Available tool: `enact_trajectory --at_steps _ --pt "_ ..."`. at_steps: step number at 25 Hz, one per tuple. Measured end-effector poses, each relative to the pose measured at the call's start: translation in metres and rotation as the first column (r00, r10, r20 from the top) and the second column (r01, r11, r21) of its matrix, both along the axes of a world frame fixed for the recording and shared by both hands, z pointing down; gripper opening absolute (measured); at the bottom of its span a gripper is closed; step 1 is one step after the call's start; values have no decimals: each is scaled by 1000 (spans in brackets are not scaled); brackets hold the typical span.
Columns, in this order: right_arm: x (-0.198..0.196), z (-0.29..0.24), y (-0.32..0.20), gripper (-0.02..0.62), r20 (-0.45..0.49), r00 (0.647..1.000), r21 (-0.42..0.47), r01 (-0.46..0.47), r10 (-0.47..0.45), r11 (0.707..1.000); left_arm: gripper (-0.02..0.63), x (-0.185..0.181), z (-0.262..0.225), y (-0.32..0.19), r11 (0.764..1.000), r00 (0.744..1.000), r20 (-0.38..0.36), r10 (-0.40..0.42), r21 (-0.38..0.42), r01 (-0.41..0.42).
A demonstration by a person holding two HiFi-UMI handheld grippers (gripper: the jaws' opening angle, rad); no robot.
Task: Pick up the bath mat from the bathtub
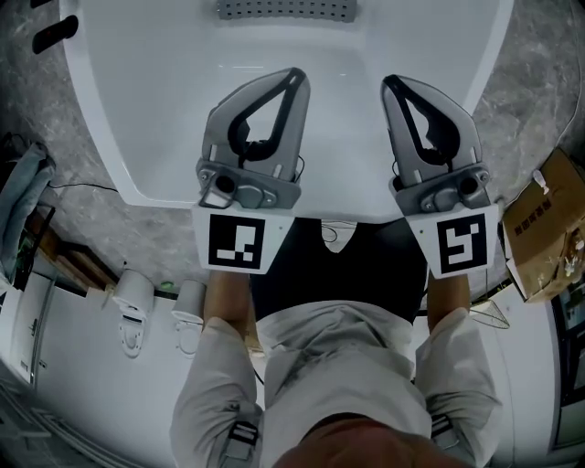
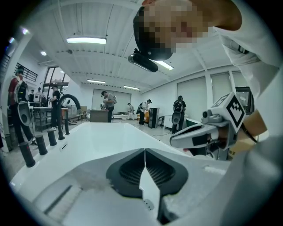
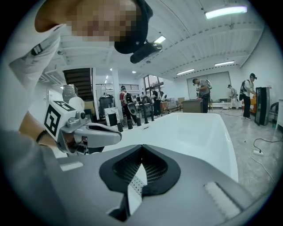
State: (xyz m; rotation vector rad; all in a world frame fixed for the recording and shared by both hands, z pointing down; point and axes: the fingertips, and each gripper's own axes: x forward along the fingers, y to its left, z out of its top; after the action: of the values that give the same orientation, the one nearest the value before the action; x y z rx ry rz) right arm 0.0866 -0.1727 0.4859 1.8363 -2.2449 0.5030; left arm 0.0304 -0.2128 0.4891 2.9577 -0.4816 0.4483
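Hovering over the bathtub (image 1: 137,110), you are holding the left gripper (image 1: 297,73) and right gripper (image 1: 388,82) clenched on nothing; the grey bath mat (image 1: 283,9) is lying at the far end. Arriving shut, you are risking shoving it away.

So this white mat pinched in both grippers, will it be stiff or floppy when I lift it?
Probably floppy: the mat shows as a very thin sheet between the shut jaws of the left gripper. Likely light for its size, since the right gripper also pinches just a thin edge. Its dotted surface may help the pads keep hold.
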Motion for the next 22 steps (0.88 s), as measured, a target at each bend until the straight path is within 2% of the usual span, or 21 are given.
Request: enact_trajectory --at_steps 8,15,22 --pt "9 37 -19 3 8 1000 -40 10 -10 999 12 14 47 -13 999 997 61 51 -1 -51" --pt "13 74 -30 3 17 999 -91 32 -31 995 45 30 87 -27 995 991 94 100 -13 -99" --pt "13 101 -43 3 25 999 -113 49 -46 992 83 37 132 -35 989 981 137 137 -71 -129"
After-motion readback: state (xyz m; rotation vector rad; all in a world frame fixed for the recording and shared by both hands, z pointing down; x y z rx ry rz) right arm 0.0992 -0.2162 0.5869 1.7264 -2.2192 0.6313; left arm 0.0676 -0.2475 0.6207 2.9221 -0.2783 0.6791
